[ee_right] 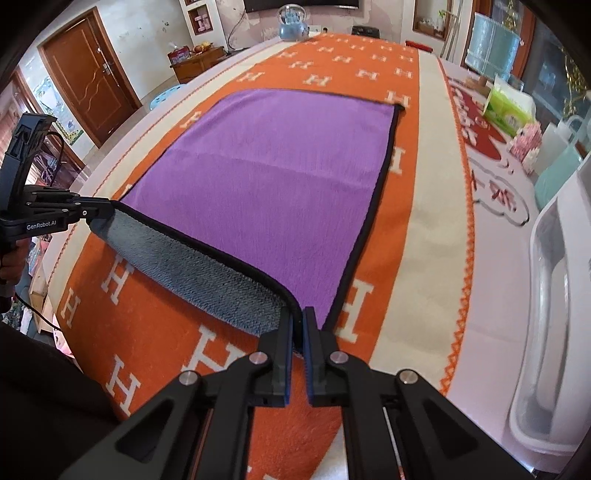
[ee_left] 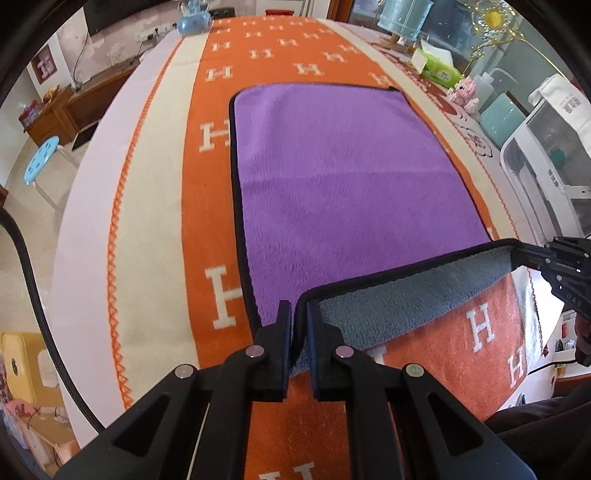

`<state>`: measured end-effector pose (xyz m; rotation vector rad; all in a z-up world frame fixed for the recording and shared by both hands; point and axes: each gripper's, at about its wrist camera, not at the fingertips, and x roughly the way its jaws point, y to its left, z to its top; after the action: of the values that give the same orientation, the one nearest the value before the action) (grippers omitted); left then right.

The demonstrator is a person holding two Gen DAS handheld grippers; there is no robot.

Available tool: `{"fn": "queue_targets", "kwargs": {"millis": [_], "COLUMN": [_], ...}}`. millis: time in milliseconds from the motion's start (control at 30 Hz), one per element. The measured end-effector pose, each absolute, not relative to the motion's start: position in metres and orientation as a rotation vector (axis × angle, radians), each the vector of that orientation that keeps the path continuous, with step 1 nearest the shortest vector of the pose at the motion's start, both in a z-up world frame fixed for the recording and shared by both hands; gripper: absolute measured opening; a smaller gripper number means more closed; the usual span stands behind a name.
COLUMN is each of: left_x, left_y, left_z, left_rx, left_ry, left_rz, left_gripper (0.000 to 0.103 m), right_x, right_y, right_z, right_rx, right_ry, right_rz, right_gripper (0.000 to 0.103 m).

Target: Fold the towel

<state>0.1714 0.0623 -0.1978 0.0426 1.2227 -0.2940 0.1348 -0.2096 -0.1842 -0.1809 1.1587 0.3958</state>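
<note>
A purple towel (ee_left: 340, 177) with a black hem and a grey underside lies flat on an orange H-patterned blanket (ee_left: 214, 206). Its near edge is lifted, showing the grey side (ee_left: 406, 299). My left gripper (ee_left: 299, 314) is shut on the towel's near left corner. My right gripper (ee_right: 298, 321) is shut on the near right corner and also shows at the right of the left wrist view (ee_left: 517, 258). The towel (ee_right: 280, 184) stretches away from me in the right wrist view, and the left gripper (ee_right: 99, 210) shows there at the left.
A white appliance (ee_right: 554, 314) stands at the table's right edge. A green tissue pack (ee_right: 509, 110), a pink toy (ee_right: 526, 142) and a teal container (ee_right: 554, 170) sit along the right. A blue globe ornament (ee_right: 293, 24) stands at the far end. A blue stool (ee_left: 40, 162) is left of the table.
</note>
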Motion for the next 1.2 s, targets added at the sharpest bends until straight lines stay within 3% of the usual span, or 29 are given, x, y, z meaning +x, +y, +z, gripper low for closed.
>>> {"fn": "queue_targets", "kwargs": {"millis": [733, 1200], "left_x": [0.240, 0.312], "left_y": [0.070, 0.064], "left_z": [-0.113, -0.097], "left_rx": [0.073, 0.066], "left_ry": [0.959, 0.802], "left_rz": [-0.301, -0.263], "left_gripper": [0.006, 0.006], "right_x": [0.202, 0.274], "right_y": [-0.202, -0.194], "right_z": [-0.118, -0.099], "right_rx": [-0.226, -0.211], "right_ry": [0.940, 0.789], "right_rz": [0.334, 0.272], "right_gripper": [0.004, 0.005]}}
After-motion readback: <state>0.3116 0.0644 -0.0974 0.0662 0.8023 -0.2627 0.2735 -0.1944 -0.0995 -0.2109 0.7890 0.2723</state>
